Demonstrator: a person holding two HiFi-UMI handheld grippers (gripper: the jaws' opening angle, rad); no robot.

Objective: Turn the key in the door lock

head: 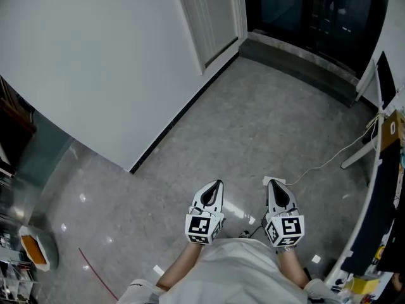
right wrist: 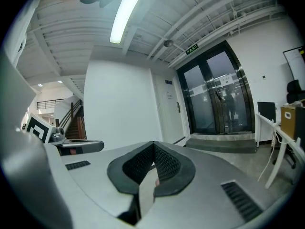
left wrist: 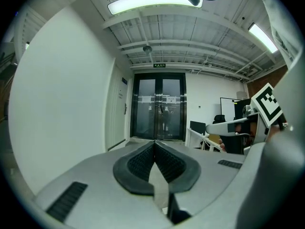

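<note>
In corridor: floor [head: 253,125], white wall [head: 95,62] at left; glass doors [head: 304,11] and white door [head: 215,11] far ahead, lock too small to see; left gripper [head: 218,183], right gripper [head: 271,183] side by side, jaws pressed together, nothing between

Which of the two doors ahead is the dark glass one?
The double door at the far end, straight ahead under the green exit sign. The other, the single door in the left wall, is white and solid.
</note>
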